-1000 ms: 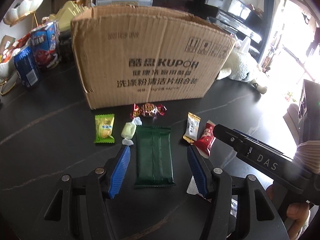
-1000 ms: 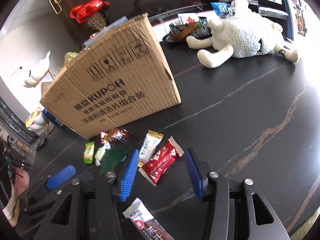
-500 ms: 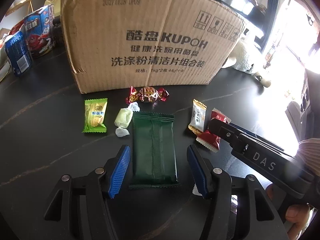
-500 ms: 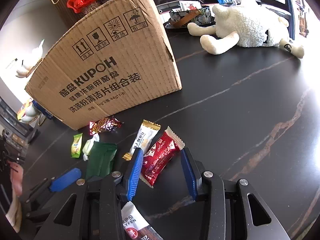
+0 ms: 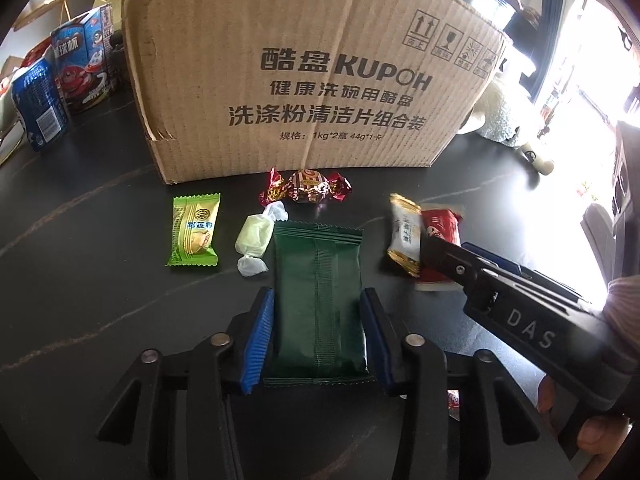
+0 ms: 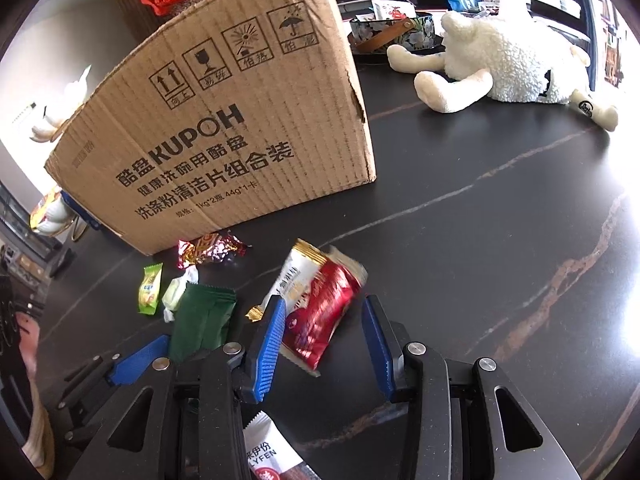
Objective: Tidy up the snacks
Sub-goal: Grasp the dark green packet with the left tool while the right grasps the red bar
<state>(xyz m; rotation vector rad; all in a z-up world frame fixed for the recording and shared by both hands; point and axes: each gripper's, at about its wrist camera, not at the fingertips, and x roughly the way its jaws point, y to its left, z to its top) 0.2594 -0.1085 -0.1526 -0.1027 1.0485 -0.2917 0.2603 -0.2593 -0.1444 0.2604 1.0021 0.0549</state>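
A dark green snack packet point(image 5: 320, 300) lies flat on the black table, and my left gripper point(image 5: 318, 300) straddles it with both blue pads at its long edges, jaws open. It also shows in the right wrist view point(image 6: 202, 320). My right gripper point(image 6: 325, 312) is open around a red packet point(image 6: 322, 312), which looks motion-blurred, beside a white and gold packet point(image 6: 294, 276). A light green packet point(image 5: 194, 230), a pale wrapped candy point(image 5: 254, 240) and a red foil candy point(image 5: 306, 190) lie in front of the cardboard box point(image 5: 304, 72).
A white plush sheep point(image 6: 508, 64) lies at the back right. Blue snack cartons point(image 5: 60, 80) stand left of the box. Another white and red packet point(image 6: 268, 452) lies under my right gripper. A patterned bowl point(image 6: 394, 36) stands behind the box.
Both grippers have moved forward and down toward the table. The left now straddles the green packet and has narrowed. The right has reached the red packet, which has shifted.
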